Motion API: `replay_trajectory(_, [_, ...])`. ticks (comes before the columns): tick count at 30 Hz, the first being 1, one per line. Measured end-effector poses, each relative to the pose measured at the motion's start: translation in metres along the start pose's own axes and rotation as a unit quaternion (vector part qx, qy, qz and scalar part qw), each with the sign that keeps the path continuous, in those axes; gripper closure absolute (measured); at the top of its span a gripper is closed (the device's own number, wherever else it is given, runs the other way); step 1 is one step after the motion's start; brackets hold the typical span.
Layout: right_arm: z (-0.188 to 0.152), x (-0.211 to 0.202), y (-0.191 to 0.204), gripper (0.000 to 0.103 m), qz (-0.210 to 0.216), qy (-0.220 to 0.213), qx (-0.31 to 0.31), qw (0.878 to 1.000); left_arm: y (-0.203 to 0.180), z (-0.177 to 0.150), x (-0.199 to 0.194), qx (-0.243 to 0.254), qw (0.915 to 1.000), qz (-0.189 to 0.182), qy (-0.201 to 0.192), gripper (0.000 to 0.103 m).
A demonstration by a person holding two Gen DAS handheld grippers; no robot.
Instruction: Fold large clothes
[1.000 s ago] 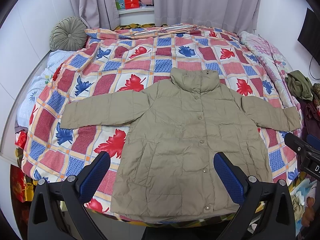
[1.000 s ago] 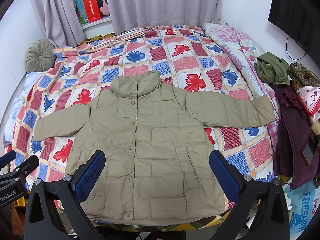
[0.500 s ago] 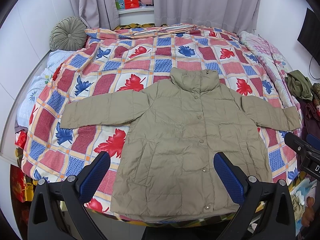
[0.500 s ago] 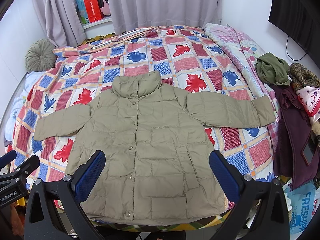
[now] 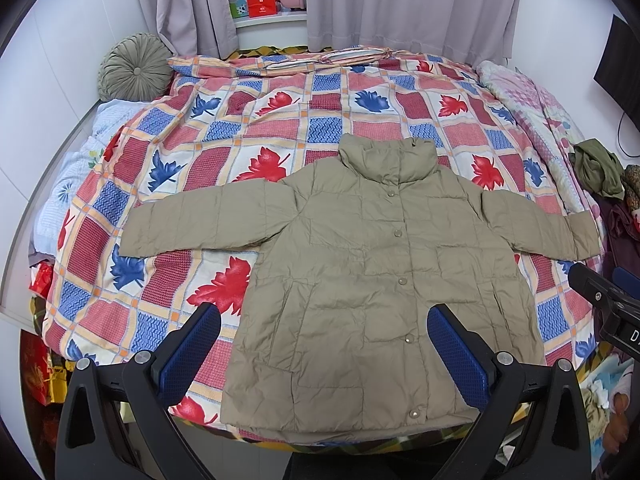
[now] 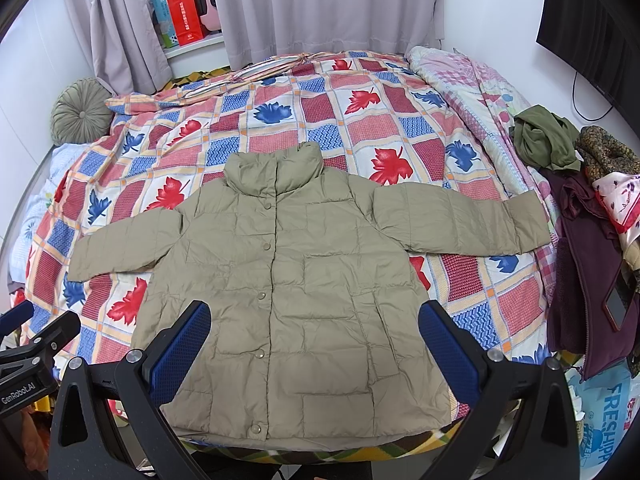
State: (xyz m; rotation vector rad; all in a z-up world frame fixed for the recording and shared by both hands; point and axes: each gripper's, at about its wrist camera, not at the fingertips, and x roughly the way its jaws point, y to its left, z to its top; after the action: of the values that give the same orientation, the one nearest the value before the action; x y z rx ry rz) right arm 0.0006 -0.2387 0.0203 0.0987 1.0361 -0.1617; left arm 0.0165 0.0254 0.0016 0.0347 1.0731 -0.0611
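Note:
A khaki quilted jacket [image 5: 360,272] [image 6: 288,280] lies flat on the bed, front up, snaps closed, collar towards the curtains and both sleeves spread sideways. My left gripper [image 5: 324,326] hovers open over the jacket's lower left part, blue pads wide apart, holding nothing. My right gripper [image 6: 314,320] hovers open over the lower hem area, also empty. The right gripper's black body [image 5: 608,304] shows at the right edge of the left wrist view. In the right wrist view the left gripper's body [image 6: 28,348] sits at the left edge.
The bed has a quilt [image 5: 248,128] with red and blue leaves. A round green cushion [image 5: 134,68] sits at the far left corner. A pile of clothes [image 6: 588,240] lies along the right side. Grey curtains [image 6: 328,4] and a windowsill with boxes stand behind.

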Motion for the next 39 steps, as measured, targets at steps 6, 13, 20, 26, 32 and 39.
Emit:
replay_trajectory(6, [0.001, 0.001, 0.001, 0.000, 0.000, 0.000, 0.000, 1.000, 0.000, 0.000, 0.000, -0.001, 1.0000, 0.000, 0.000, 0.000])
replay_trajectory(13, [0.001, 0.001, 0.002, 0.000, 0.000, 0.001, 0.000, 1.000, 0.000, -0.001, 0.000, 0.000, 1.0000, 0.000, -0.001, 0.000])
replay_trajectory(20, [0.002, 0.004, 0.003, 0.000, 0.001, 0.007, 0.001, 1.000, 0.006, -0.004, 0.011, -0.005, 1.0000, -0.002, 0.007, 0.000])
replay_trajectory(26, [0.003, 0.022, 0.018, 0.000, -0.002, 0.032, 0.006, 0.999, 0.039, -0.005, 0.033, -0.031, 0.9991, -0.002, 0.028, 0.000])
replay_trajectory(32, [-0.006, 0.057, 0.042, 0.000, 0.021, 0.068, 0.007, 0.997, 0.095, -0.008, 0.088, -0.074, 0.9955, -0.001, 0.059, 0.000])
replay_trajectory(39, [-0.024, 0.127, 0.095, 0.000, 0.076, 0.122, 0.005, 0.990, 0.180, -0.012, 0.186, -0.183, 0.9755, -0.088, 0.086, 0.000])
